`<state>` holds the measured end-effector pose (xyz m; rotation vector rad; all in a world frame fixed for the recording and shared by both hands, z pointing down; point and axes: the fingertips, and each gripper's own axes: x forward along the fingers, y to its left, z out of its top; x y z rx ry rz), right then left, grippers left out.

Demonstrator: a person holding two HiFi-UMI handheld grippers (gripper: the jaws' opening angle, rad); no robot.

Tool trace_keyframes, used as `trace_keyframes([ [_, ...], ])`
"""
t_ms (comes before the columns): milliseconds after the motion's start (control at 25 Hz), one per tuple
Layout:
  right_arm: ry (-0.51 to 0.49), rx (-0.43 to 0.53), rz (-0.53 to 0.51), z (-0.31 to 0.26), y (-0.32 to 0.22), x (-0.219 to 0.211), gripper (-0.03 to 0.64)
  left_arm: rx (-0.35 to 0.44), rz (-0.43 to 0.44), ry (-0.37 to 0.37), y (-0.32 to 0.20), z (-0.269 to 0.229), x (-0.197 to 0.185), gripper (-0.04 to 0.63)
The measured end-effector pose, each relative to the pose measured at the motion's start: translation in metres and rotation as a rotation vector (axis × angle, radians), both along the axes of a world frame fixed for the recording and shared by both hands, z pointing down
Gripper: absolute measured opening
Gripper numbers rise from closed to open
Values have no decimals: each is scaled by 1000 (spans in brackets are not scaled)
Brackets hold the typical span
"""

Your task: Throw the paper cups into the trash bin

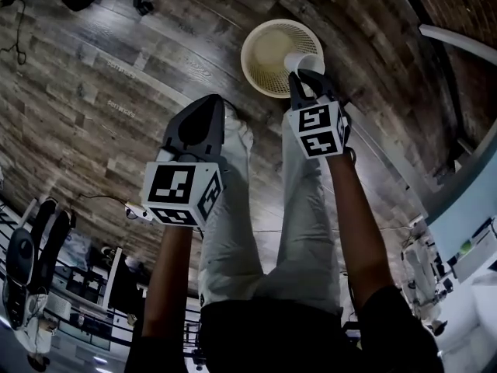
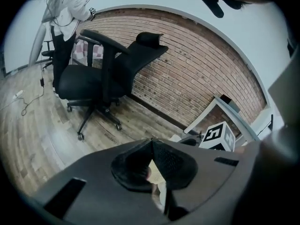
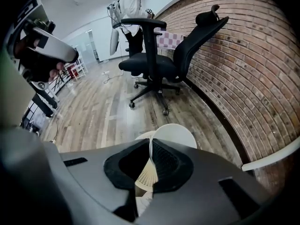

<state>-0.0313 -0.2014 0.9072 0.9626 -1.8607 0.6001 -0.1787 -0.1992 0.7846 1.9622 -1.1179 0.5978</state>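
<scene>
My right gripper (image 1: 307, 80) is shut on the rim of a white paper cup (image 1: 303, 60), holding it over the open top of a round cream mesh trash bin (image 1: 264, 61) on the wooden floor. In the right gripper view the cup (image 3: 178, 134) sticks out past the closed jaws of that gripper (image 3: 151, 145), with the bin's mesh (image 3: 146, 176) below them. My left gripper (image 1: 203, 123) hangs to the left of the bin, above the person's legs. Its jaws (image 2: 152, 143) meet at the tip with nothing between them.
A black office chair (image 3: 159, 60) stands by the brick wall (image 3: 243, 64), with a person (image 3: 133, 6) behind it. A white bar (image 1: 458, 41) runs along the wall to the right of the bin. A power strip with its cable (image 1: 136, 210) lies on the floor at the left.
</scene>
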Motion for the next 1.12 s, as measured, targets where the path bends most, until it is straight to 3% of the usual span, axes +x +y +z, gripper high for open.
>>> trace_keyframes([
  [200,7,-24,-37,40,7,2,20,6,-20,23,-2,23,5,3],
  [600,32,-102,-16,119,18,3,20,-80,7,67,11,70,15,3],
  [880,43,-149,-10,159,33,1,23,-84,7,31,10,88,3,3],
  [960,40,-159,-8,164,37,1,118,-86,-7,26,11,89,-1,3],
  [1120,43,-167,-9,166,44,10,126,-86,-13,24,21,87,3,3],
])
